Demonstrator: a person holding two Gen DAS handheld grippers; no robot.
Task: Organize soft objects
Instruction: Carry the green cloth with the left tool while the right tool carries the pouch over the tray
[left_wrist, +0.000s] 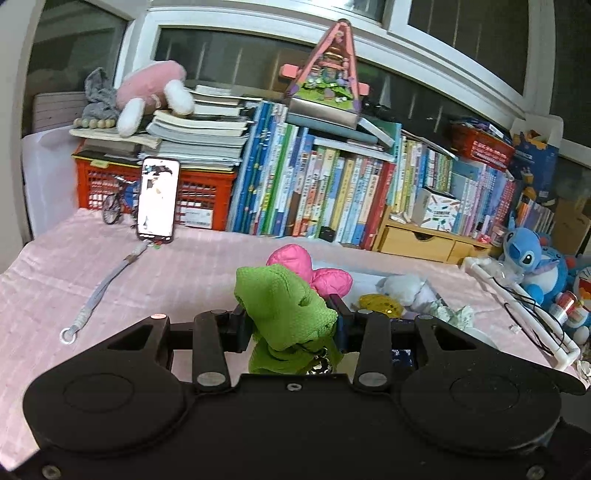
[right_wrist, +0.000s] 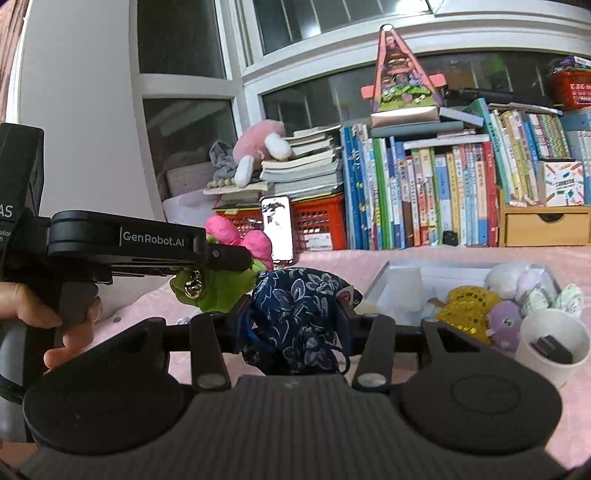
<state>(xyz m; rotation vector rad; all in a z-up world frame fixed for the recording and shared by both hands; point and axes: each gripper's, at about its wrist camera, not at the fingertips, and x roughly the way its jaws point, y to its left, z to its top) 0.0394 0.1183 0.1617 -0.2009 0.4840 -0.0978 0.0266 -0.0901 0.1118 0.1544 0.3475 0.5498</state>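
My left gripper (left_wrist: 291, 325) is shut on a green knitted soft toy (left_wrist: 284, 310) with pink petal-like lobes (left_wrist: 314, 269) and a small bell, held above the pink cloth. In the right wrist view that gripper (right_wrist: 236, 258) comes in from the left with the green and pink toy (right_wrist: 218, 288) in it, a hand on its handle. My right gripper (right_wrist: 295, 325) is shut on a dark blue floral fabric pouch (right_wrist: 299, 302). A white tray (right_wrist: 391, 273) to the right holds a yellow sequin toy (right_wrist: 465, 302), a purple plush (right_wrist: 506, 321) and a white plush (right_wrist: 506, 277).
A phone (left_wrist: 157, 199) leans against a red crate (left_wrist: 199, 195) at the back, with a lanyard (left_wrist: 92, 299) on the cloth. A row of books (left_wrist: 332, 188), wooden drawers (left_wrist: 417, 243) and a blue plush (left_wrist: 532, 262) line the back. A white cup (right_wrist: 554, 343) stands by the tray.
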